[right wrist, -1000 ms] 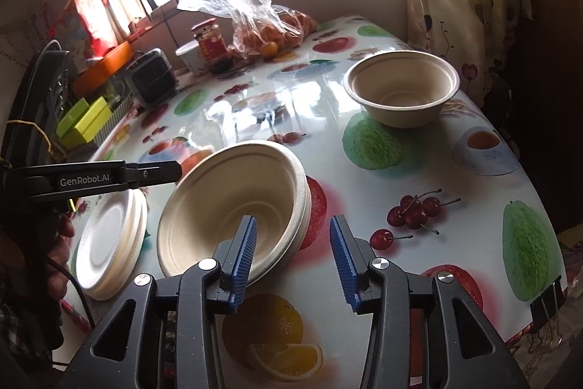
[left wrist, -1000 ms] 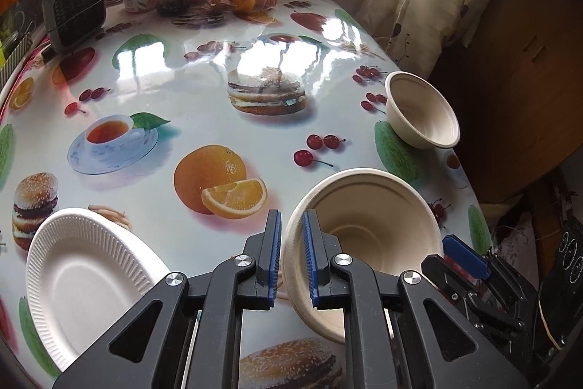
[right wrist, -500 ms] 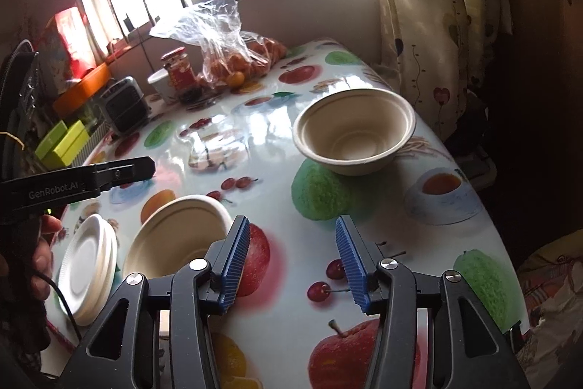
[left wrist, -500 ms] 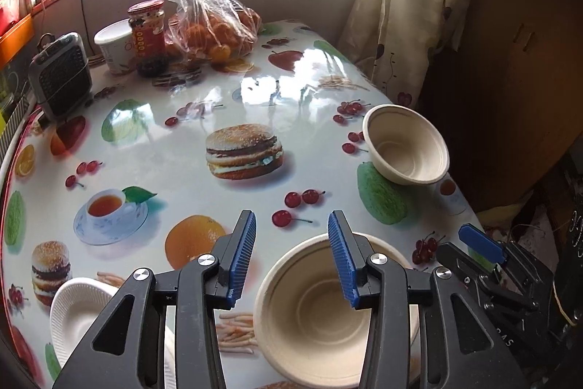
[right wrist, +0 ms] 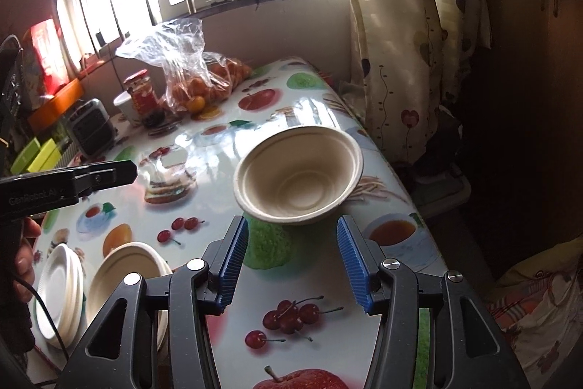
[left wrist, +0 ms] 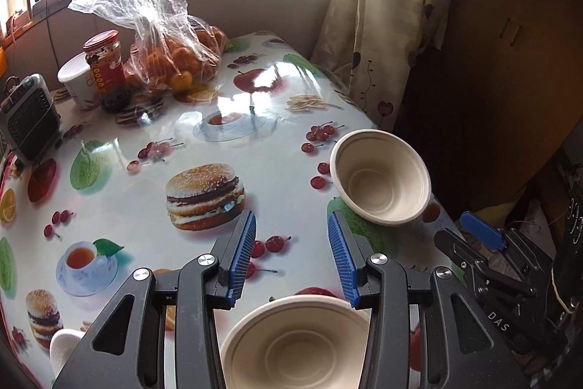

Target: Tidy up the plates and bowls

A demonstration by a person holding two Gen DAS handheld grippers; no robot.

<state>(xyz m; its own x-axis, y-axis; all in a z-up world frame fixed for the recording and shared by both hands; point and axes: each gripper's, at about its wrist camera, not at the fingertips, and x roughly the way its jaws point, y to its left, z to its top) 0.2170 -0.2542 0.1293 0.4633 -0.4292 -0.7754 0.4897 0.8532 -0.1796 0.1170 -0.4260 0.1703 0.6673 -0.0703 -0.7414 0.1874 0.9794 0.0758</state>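
A beige paper bowl [right wrist: 298,175] stands alone near the table's right edge, just beyond my open, empty right gripper [right wrist: 292,237]; it also shows in the left wrist view [left wrist: 380,181]. A second beige bowl stack [left wrist: 297,341] sits on the table below my open, empty left gripper [left wrist: 291,243]; it shows in the right wrist view [right wrist: 125,274] too. A stack of white paper plates [right wrist: 58,290] lies to its left, with only an edge visible in the left wrist view [left wrist: 63,349]. The right gripper [left wrist: 484,236] shows at the left view's right side.
The table [left wrist: 255,170] has a glossy food-print cover. At its far end stand a bag of oranges [left wrist: 171,57], a red-lidded jar [left wrist: 104,61], a white cup [left wrist: 76,82] and a small grey heater [left wrist: 27,119]. A curtain [right wrist: 397,42] hangs right.
My left gripper let go of the near bowl's rim, opened and drew back and up. My right gripper moved away from that bowl toward the lone bowl at the right edge.
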